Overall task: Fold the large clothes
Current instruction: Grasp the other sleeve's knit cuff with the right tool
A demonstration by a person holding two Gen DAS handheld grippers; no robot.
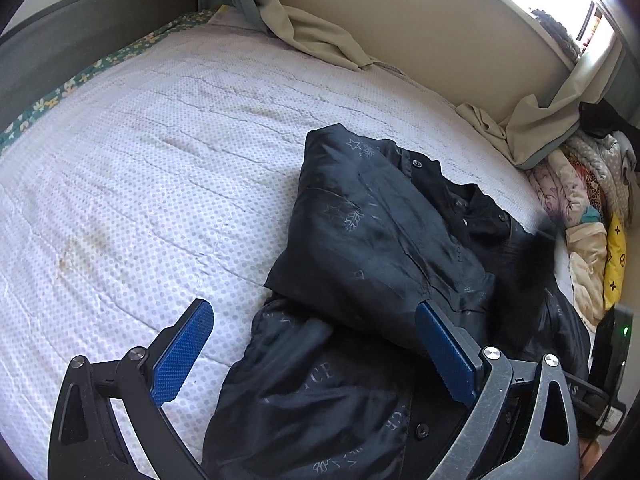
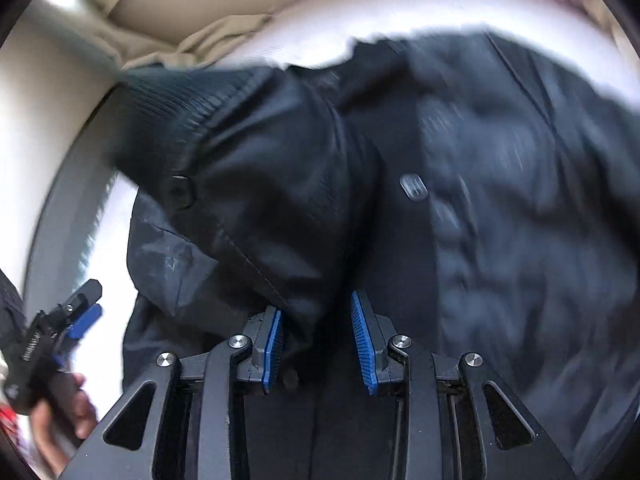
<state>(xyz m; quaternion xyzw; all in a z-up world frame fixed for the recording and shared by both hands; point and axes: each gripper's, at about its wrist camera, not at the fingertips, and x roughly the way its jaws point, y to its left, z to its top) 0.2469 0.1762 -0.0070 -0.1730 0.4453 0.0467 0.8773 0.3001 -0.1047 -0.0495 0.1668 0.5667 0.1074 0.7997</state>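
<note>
A black jacket (image 1: 380,232) with a pale star and leaf print lies partly folded on the white bed (image 1: 160,140). My left gripper (image 1: 316,344) is open and empty, its blue pads (image 1: 182,352) wide apart just above the jacket's near edge. My right gripper (image 2: 316,340) is partly closed on a fold of the jacket sleeve (image 2: 248,184) with a ribbed cuff, which it holds up over the jacket body (image 2: 520,208). This view is motion-blurred. The left gripper also shows in the right wrist view (image 2: 52,336), held by a hand.
A beige curtain (image 1: 312,28) hangs onto the bed by the wall. A pile of patterned bedding (image 1: 580,208) lies at the right edge. A dark headboard (image 1: 80,28) stands at the far left.
</note>
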